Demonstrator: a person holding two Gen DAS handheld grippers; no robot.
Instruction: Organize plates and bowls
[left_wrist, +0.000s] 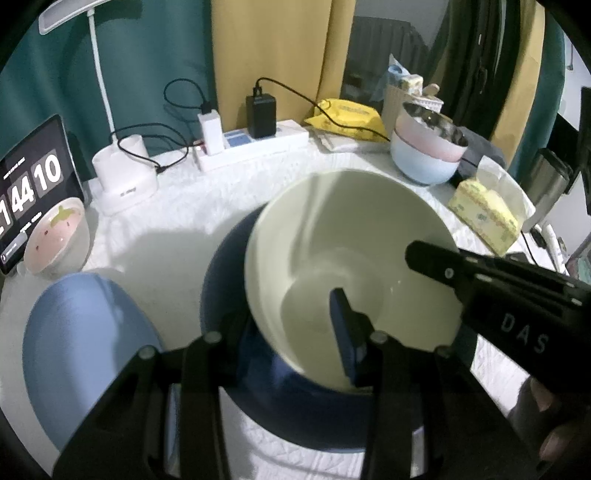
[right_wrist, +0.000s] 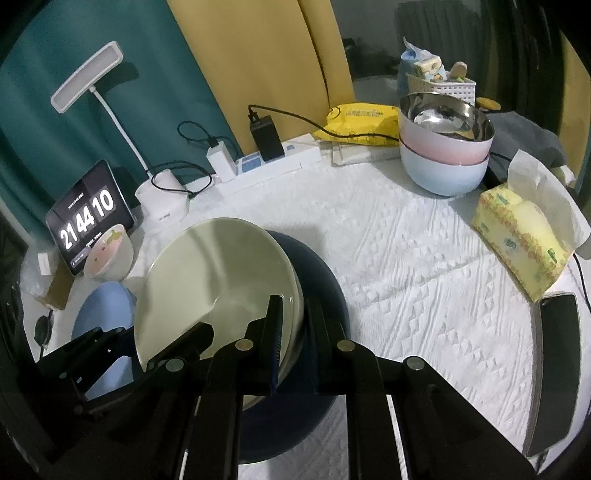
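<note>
A cream bowl (left_wrist: 351, 236) (right_wrist: 207, 280) hangs tilted just above a dark blue dish (left_wrist: 225, 295) (right_wrist: 325, 280) on the white cloth. My left gripper (left_wrist: 291, 325) is shut on the bowl's near wall, with its blue pad inside and the other finger outside. My right gripper (right_wrist: 295, 306) is shut on the opposite rim and shows in the left wrist view as a black finger (left_wrist: 424, 258). A light blue plate (left_wrist: 81, 350) (right_wrist: 107, 306) lies to the left. Behind it stands a strawberry-pattern bowl (left_wrist: 55, 236) (right_wrist: 109, 254). Stacked pink and blue bowls (left_wrist: 428, 155) (right_wrist: 443, 162) with a steel bowl on top stand at the back right.
A tablet clock (right_wrist: 88, 214), a desk lamp base (right_wrist: 162, 203) and a power strip with chargers (right_wrist: 269, 162) line the back edge. A yellow tissue box (right_wrist: 517, 243) and a dark phone (right_wrist: 554, 365) lie on the right. A yellow pack (right_wrist: 362, 118) sits behind.
</note>
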